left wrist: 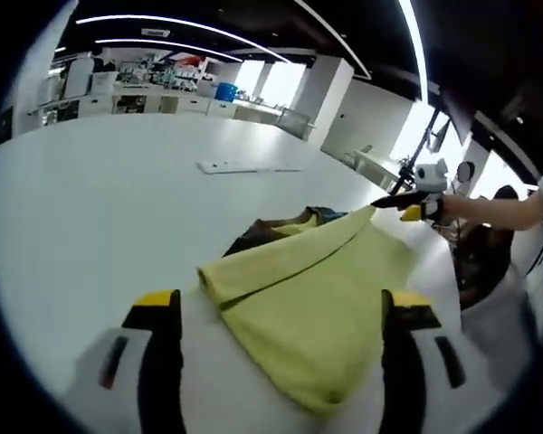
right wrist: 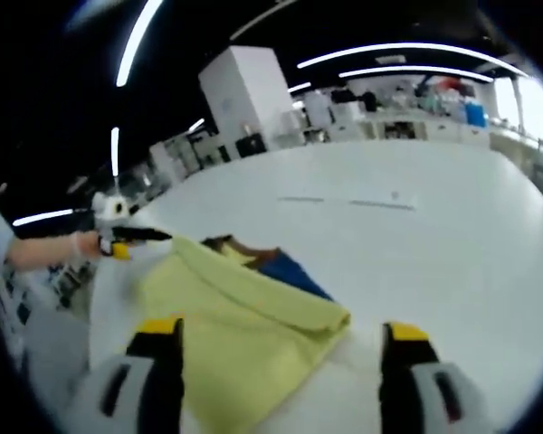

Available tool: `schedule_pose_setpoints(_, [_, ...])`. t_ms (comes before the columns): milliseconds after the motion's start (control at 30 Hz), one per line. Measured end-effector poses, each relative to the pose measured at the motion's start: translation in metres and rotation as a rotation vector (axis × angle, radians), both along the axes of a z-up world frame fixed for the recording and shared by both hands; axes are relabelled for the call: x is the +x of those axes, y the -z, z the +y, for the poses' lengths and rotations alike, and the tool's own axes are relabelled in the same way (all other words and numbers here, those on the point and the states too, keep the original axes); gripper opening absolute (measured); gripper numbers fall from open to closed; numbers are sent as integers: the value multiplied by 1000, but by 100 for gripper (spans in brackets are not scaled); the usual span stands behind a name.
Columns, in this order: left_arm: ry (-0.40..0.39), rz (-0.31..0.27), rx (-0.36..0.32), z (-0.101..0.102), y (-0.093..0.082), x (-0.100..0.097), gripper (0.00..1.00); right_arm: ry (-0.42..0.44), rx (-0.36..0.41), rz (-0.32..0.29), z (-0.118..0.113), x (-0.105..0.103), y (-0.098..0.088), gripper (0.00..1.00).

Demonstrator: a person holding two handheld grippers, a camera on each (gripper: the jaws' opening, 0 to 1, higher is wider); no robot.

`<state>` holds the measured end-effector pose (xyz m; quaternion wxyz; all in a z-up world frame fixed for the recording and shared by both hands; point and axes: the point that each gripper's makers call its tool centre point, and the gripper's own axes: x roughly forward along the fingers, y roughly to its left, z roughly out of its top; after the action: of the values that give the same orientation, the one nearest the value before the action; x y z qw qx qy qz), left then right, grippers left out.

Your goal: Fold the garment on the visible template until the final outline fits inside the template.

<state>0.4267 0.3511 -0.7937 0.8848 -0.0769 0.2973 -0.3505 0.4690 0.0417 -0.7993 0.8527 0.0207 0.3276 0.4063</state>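
Two grippers are standing open: left gripper (left wrist: 281,330) and right gripper (right wrist: 281,348), jaws rising at frame bottom, framing the yellow garment (left wrist: 312,303) lying at lower centre on the white table (left wrist: 100,208).

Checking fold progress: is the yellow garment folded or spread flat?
Partly folded: the yellow garment has one layer doubled over with a rolled fold edge, and the right gripper pinches one corner up.

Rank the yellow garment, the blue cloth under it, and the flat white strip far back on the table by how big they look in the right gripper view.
1. Yellow garment, by far the largest.
2. White strip, long but very thin.
3. Blue cloth, a small patch peeking out.

The last two look close, and the strip lies farther off, so that order is unsure.
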Motion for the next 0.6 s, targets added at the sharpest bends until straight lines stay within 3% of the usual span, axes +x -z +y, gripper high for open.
schedule_pose_setpoints(233, [51,-10,12,-6,-3,-9,97,-59,-1,-7,5,-17,-3,97])
schedule_pose_setpoints(367, [72,0,23,-21,-4,-22,96,-81,1,5,8,-22,-4,96])
schedule_pose_setpoints(600, [99,15,10,-21,1,-20,94,-111,21,20,17,-33,-4,95])
